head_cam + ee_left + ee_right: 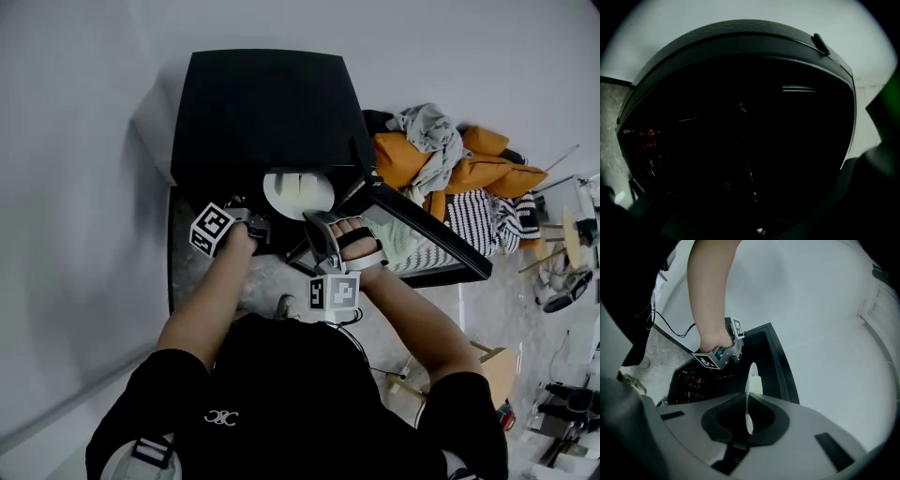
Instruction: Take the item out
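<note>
A white plate carrying a pale block sits at the mouth of a black box-shaped appliance whose door hangs open to the right. My right gripper is shut on the plate's near rim. In the right gripper view the plate stands edge-on, pinched between the jaws. My left gripper is at the left side of the opening, also visible in the right gripper view. The left gripper view shows only the appliance's dark inside, and its jaws are lost in shadow.
A sofa with orange cushions and heaped clothes stands to the right, behind the open door. A white wall runs along the left and back. A black cable lies on the speckled floor near the person's shoe.
</note>
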Motion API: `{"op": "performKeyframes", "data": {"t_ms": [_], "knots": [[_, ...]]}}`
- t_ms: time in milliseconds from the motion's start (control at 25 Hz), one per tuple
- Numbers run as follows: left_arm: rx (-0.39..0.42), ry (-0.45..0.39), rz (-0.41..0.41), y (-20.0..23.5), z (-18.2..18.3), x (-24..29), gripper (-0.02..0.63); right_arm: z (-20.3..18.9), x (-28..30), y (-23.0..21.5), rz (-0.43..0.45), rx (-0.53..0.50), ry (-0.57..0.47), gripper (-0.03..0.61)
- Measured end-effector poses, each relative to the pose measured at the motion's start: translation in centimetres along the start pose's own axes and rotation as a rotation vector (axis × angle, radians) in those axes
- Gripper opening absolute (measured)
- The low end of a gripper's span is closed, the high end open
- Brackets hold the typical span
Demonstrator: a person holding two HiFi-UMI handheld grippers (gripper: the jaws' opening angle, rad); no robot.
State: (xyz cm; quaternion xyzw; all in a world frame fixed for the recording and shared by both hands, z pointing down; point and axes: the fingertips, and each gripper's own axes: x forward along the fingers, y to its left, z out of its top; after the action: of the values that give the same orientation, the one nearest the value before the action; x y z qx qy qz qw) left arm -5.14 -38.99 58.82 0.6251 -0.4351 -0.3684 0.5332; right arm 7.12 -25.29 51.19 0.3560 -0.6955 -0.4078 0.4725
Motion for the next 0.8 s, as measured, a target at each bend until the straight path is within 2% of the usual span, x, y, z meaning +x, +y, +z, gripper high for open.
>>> {"op": "performKeyframes", "data": {"t_ms": [160,280,360,440,520,640,720,800], "knots": [[0.03,0.016,-0.023,-0.1,0.0,0.1,0.031,1.1,-0.9,-1.5,0.014,-0.057,-0.007,0.021],[0.098,0.037,-0.017,-0.5,-0.2,-0.1,0.04,0.7,-0.9,-0.4,0.008,-0.031,-0.016,0.021],[0.114,0.052,-0.027,-1.0,-0.5,-0.3,0.089,-0.1,-0.8,0.8,-0.007,0.003,-0.022,0.021],[0.1,0.059,-0.032,-1.4,-0.8,-0.7,0.12,0.1,-0.9,0.1,-0.01,-0.032,-0.022,0.021],[0.084,0.068,-0.026,-1.6,-1.1,-1.3,0.121,0.7,-1.3,-1.2,0.001,-0.086,-0.017,0.021],[0.078,0.096,-0.037,-2.1,-1.8,-2.6,0.12,0.6,-1.6,-0.7,0.006,-0.098,-0.031,0.021],[0.103,0.123,-0.062,-2.9,-2.4,-3.5,0.12,0.7,-1.9,0.0,0.003,-0.098,-0.054,0.021],[0.163,0.153,-0.087,-4.0,-2.9,-4.4,0.117,0.9,-2.2,0.5,-0.001,-0.104,-0.074,0.021]]}}
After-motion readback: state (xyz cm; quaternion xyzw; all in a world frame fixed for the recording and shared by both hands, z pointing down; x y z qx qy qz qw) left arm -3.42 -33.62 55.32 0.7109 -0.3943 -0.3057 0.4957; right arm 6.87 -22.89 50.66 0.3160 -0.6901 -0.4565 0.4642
